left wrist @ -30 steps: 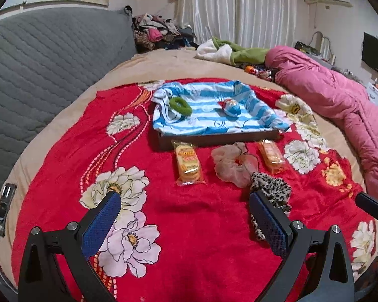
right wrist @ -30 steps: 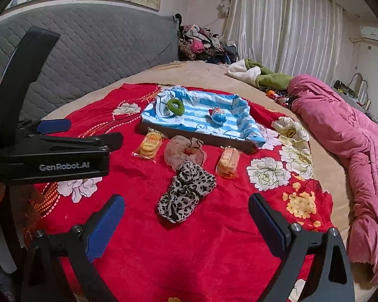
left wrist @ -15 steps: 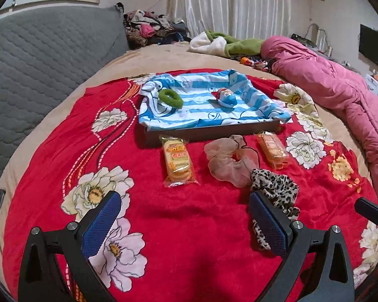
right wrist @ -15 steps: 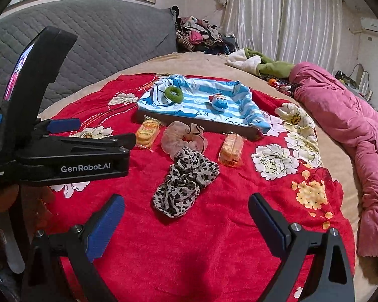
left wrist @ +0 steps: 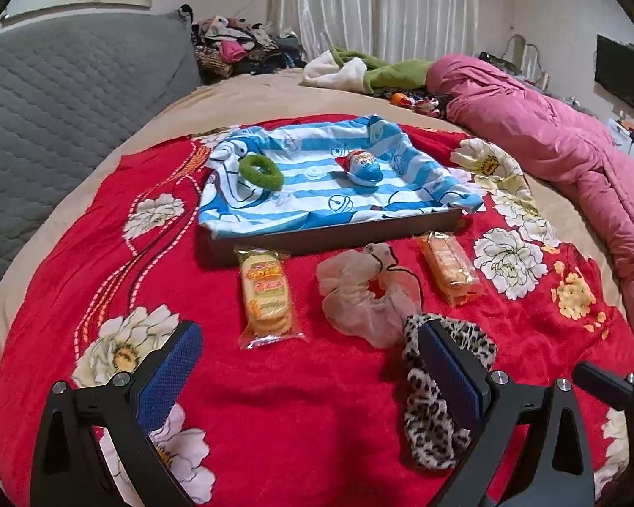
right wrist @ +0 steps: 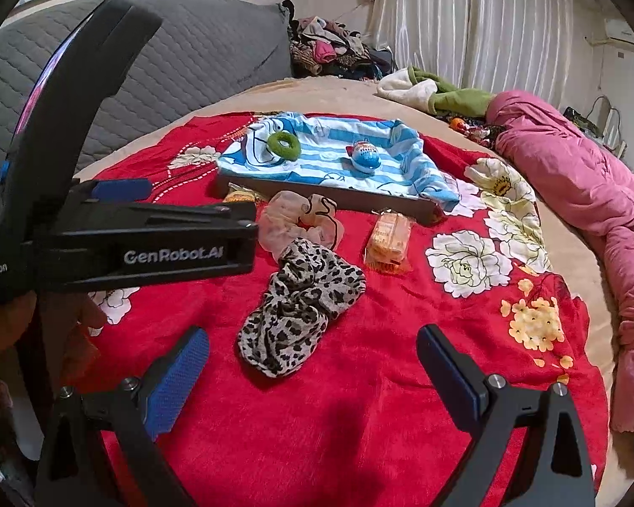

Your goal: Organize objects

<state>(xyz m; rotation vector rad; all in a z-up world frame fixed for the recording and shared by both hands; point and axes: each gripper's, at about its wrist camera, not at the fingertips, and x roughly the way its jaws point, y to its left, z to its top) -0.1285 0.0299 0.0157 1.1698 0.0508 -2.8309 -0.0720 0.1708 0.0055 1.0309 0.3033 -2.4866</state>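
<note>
Snack pack (right wrist: 237, 197) (half-hidden) behind left hand-held gripper (right wrist: 249, 228)

Fuzzy red blanket (left wrist: 317, 401), glossy plastic snack packet (left wrist: 267, 291), sheer cloth scrunchie (left wrist: 359, 295)

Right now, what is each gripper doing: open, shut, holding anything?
Left gripper: open, holding nothing.
Right gripper: open, holding nothing.

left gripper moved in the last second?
Yes. The left gripper has advanced toward the tray: in its own view the tray and the snack packet loom larger and nearer. Jaws open.
</note>
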